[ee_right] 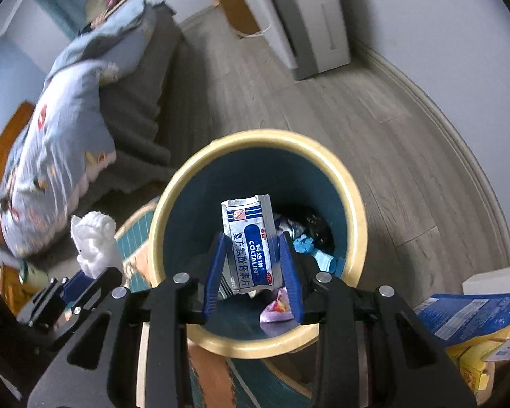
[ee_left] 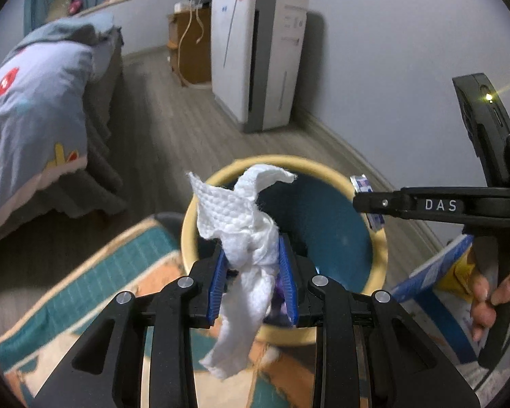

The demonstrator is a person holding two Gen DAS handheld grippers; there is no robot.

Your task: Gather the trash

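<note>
I hold both pieces of trash over the bin so that a release will drop each one inside and not on the rug. In the right wrist view the bin fills the lower middle of the frame, its yellow rim ringing a dark blue inside where scraps of blue, purple and black trash already lie at the bottom.

My right gripper has its jaws partly closed on a sachet, a blue and white medicine packet. The blue pads press its lower edges, and it stands upright at centre frame, directly over the bin's mouth. Letting go here should land it inside, I judge.

My left gripper grips a tissue, crumpled and white, with the jaws nearly closed around its middle. One end flares toward the upper centre of the left wrist view; the other hangs down past the pads. It sits over the near rim at lower centre, though the fisheye bend makes it hard to say whether the hanging end is inside the rim or just outside it. I would move it further in before opening.

At the lower right of both views a blue box lies beside the bin, untouched.
</note>
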